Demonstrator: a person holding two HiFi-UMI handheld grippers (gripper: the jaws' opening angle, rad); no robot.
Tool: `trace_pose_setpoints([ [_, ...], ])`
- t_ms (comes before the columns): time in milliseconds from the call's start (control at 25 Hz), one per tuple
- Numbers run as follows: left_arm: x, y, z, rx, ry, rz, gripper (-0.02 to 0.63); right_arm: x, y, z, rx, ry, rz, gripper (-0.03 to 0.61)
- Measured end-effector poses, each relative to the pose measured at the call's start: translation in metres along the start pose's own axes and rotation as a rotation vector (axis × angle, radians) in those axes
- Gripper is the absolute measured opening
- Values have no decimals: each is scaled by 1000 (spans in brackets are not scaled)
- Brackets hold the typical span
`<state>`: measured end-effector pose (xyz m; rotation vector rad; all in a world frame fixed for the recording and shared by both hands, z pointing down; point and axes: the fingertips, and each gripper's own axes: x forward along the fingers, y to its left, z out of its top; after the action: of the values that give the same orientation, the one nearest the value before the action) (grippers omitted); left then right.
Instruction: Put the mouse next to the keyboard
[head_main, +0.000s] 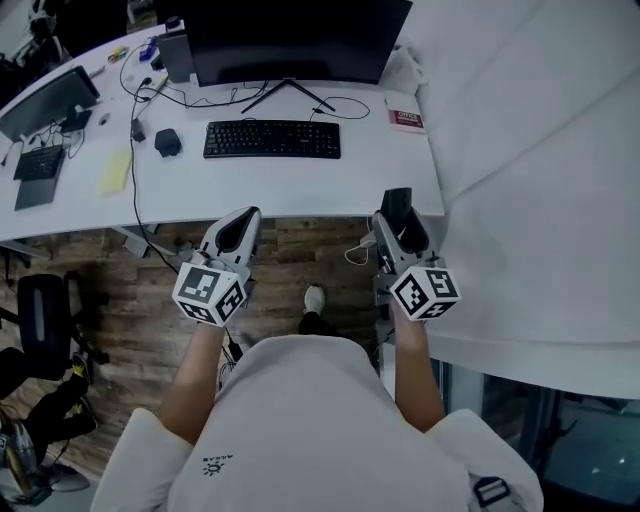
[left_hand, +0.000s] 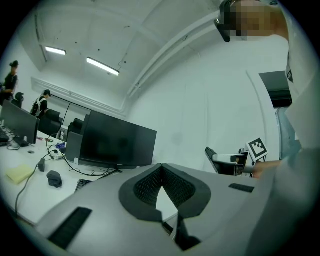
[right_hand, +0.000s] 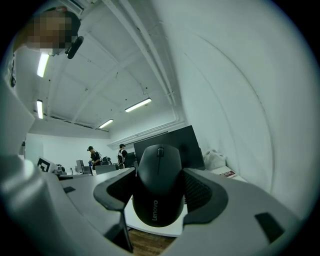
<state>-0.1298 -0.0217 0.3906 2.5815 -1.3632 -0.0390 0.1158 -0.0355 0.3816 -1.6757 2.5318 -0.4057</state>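
A black mouse (right_hand: 159, 192) sits between the pads of my right gripper (right_hand: 160, 175), which is shut on it. In the head view the right gripper (head_main: 398, 212) holds the mouse (head_main: 397, 200) level just before the white desk's (head_main: 300, 190) front edge, at its right end. The black keyboard (head_main: 272, 139) lies mid-desk below the monitor (head_main: 295, 35), well left of and beyond the mouse. My left gripper (head_main: 243, 222) hovers before the desk edge, below the keyboard. Its pads (left_hand: 172, 185) meet at the tips with nothing between them.
A small dark mouse-like object (head_main: 167, 142) lies left of the keyboard amid cables. A red-and-white booklet (head_main: 405, 117) lies at the desk's right back. A white sheet (head_main: 530, 150) hangs to the right. A yellow pad (head_main: 115, 172) and a second desk lie left; a chair (head_main: 45, 310) stands on the wooden floor.
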Motion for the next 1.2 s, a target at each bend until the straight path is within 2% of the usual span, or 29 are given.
trace_pose_setpoints([
  [720, 132, 13, -1, 3, 37, 63, 12, 97, -94, 7, 37, 51, 87, 302],
  [1200, 174, 1, -8, 11, 59, 91, 11, 116, -132, 2, 53, 84, 141, 302],
])
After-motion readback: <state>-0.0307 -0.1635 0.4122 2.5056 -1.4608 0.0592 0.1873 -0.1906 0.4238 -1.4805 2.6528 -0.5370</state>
